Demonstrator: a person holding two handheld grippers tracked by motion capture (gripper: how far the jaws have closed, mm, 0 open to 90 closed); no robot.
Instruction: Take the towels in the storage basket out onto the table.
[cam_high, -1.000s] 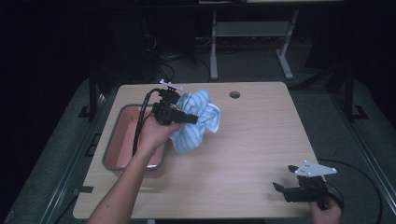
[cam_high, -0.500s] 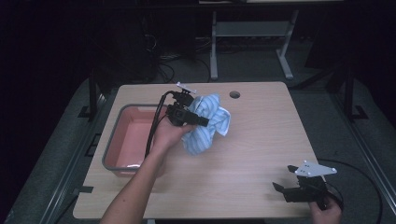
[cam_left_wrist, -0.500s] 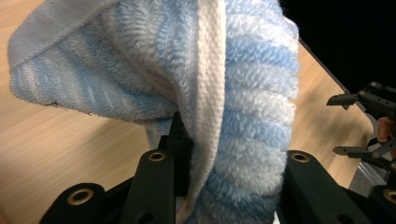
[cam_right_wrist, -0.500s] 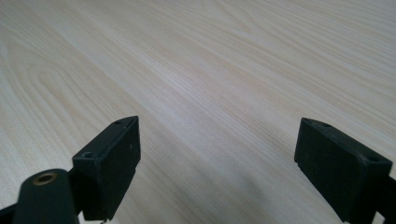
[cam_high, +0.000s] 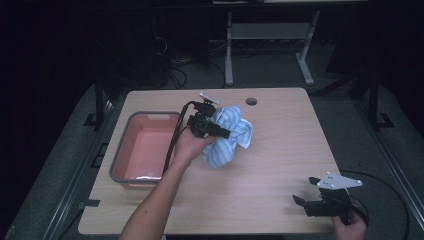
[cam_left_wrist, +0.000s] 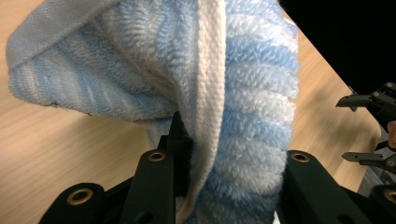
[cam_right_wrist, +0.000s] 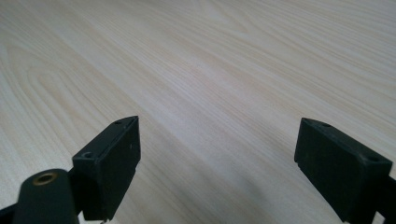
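Towel (cam_high: 227, 137) hangs over the table (cam_high: 280, 165), right of the tub (cam_high: 122, 150).

High view looks down on the table (cam_high: 280, 165); both tool views skim it closely.

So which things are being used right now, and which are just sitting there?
Being used:
- striped blue towel, bunched up
- left tongs, clamped on the towel

Just there:
- pink tub, beside the towel
- right tongs, open, holding nothing, at the near corner of the wooden table
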